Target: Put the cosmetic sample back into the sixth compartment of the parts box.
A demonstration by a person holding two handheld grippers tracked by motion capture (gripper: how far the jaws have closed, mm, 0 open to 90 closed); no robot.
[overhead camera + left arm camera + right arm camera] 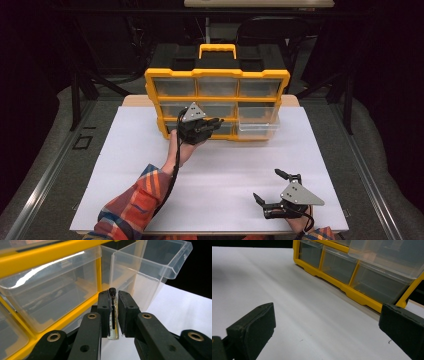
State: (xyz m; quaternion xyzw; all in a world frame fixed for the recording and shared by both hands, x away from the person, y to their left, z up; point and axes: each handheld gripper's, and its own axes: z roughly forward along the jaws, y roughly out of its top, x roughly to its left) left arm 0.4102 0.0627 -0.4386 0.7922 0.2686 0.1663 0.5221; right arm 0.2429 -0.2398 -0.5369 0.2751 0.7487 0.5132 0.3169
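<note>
Glass vial [113, 315] sits clamped in left tool [113, 293]; right tool [324, 322] gapes wide.

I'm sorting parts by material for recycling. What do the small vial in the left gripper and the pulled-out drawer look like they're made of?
The vial looks like clear glass, perhaps hard plastic: see-through, glossy, with a black cap and a little yellowish liquid at its base. The pulled-out drawer appears to be clear moulded plastic: thin transparent walls with a rounded lip. The left gripper is shut on the vial.
</note>
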